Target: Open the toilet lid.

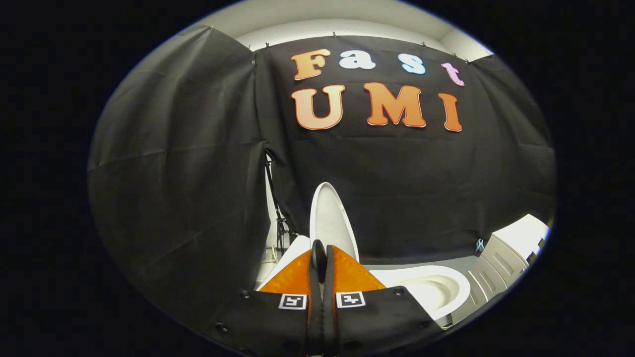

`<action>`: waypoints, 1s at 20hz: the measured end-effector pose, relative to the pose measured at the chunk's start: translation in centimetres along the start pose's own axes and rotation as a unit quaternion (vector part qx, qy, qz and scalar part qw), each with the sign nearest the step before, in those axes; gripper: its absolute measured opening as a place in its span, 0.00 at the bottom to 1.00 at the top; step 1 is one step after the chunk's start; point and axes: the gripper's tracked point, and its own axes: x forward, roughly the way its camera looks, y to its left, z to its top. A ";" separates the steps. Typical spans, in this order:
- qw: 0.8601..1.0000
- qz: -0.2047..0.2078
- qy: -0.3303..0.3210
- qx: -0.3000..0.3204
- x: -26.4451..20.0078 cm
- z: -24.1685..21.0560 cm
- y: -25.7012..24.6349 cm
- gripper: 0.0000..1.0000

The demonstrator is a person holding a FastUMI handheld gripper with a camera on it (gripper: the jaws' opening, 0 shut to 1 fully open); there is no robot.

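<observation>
My claw (320, 258) has its two fingers pressed together, with almost no gap between them and nothing held there. The tips meet just in front of the lower edge of the lid (331, 218). I cannot tell if the tips touch the lid or stand only very near to it.

The lid is white and stands upright, already raised, seen nearly edge-on as a tall narrow oval straight beyond my fingers. It leans toward the black cloth wall (198, 148) behind it.

The bowl (436, 287) is open, to the right of the fingers and a little lower. I see its white rim curving around a hollow inside.

Further right, near the wall, there is a white cabinet (511, 253) with panel lines on its front. A small pale blue clip (479, 244) hangs on the cloth just beside it.

To the left of the lid, where two cloth panels meet, thin black rods (276, 198) of a stand run down.
</observation>
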 end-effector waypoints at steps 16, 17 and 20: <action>0.999 0.004 -0.034 -0.026 -2.9 4.6 -0.9 0.56; 0.999 0.004 -0.043 -0.030 -3.3 5.7 -1.0 0.66; 0.997 0.001 -0.067 -0.024 -4.8 8.8 -2.2 0.96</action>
